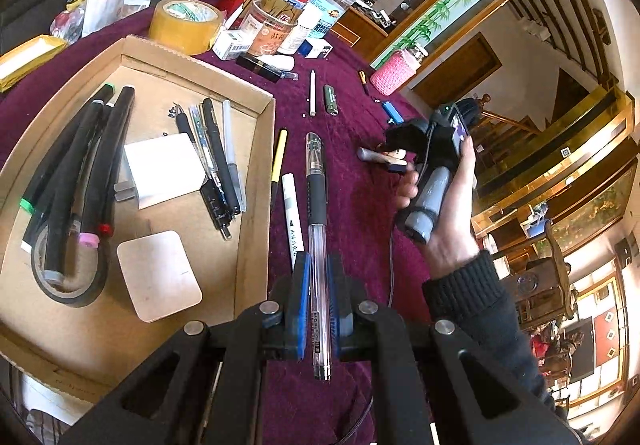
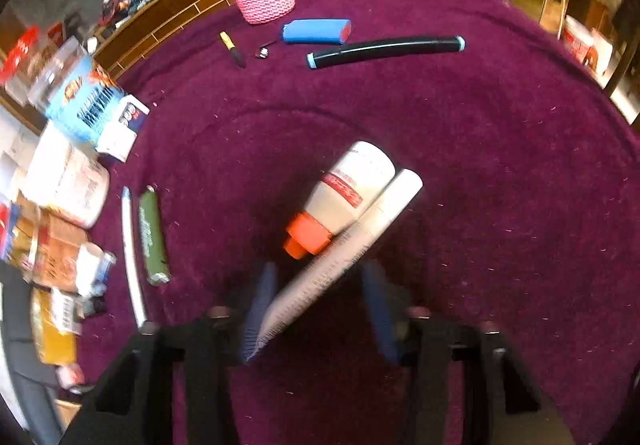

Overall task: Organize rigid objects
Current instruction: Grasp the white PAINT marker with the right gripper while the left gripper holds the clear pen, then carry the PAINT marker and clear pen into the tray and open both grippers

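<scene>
Left wrist: L gripper (image 1: pixel 319 309) clamped on clear pen (image 1: pixel 317 229); R gripper (image 2: pixel 320 309) apart w/ white tube (image 2: pixel 344 253) between.

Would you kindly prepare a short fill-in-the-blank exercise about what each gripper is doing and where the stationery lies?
1. The left gripper is shut on a clear gel pen with a ____ rubber grip.
2. The cardboard tray lies to the ____ of that pen in the left wrist view.
3. Between the open fingers of the right gripper lies a white tube, beside a glue bottle with an ____ cap.

Missing words: black; left; orange
</scene>
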{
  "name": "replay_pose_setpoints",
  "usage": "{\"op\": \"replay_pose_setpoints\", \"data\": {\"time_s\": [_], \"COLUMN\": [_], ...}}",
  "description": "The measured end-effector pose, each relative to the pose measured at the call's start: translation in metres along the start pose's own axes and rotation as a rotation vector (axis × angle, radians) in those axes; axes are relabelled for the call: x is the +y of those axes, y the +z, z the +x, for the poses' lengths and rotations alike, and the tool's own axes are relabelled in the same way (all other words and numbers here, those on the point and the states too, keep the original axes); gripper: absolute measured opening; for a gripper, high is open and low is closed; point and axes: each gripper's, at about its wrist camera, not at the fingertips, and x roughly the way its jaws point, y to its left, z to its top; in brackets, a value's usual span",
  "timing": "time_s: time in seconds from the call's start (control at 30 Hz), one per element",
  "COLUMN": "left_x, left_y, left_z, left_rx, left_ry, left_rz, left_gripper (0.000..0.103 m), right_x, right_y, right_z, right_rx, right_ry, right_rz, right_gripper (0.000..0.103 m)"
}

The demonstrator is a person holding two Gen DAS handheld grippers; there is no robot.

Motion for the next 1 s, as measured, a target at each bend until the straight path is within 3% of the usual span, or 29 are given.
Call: {"op": "replay_pose_setpoints", "data": {"time_s": [0.2,0.4,0.57,0.63,0.73,1.0], "left_x": [-0.005,-0.012,-0.020,-0.023,-0.025,0.011], "left_y": [-0.005,-0.010,-0.013,-0.015,-0.017,-0.006], "left_z": [-0.003,0.001,0.008,0.009,0.008,-0.024], "left_rx": [-0.001,0.009,0.022,0.030,0.025,0.004], "left_ry": [-0.003,0.011,0.031,0.038,0.061,0.052], "left_rz": [0.008,0.015,0.027,0.030,0.044,-0.058], "left_gripper": [0.008,0.008,0.008,0.008,0.008,0.008], "right_x": [-0.018,-0.041,-0.058,-0.059,-0.055,-0.008], "right_y": [-0.025,-0.062,-0.086,-0.091,-0.093,-0.137], "right_z": [-0.012,-0.034,-0.043,-0.045,-0.048,-0.076], "right_rx": [0.012,0.015,0.018,0.007,0.048,0.019], "right_ry": [0.021,0.102,0.287,0.316,0.482,0.623], "right_rz": [-0.022,-0.158,-0.210,-0.228,-0.259,-0.503], "right_gripper": [0.018,0.014,0.014,0.014,0.015,0.015]}}
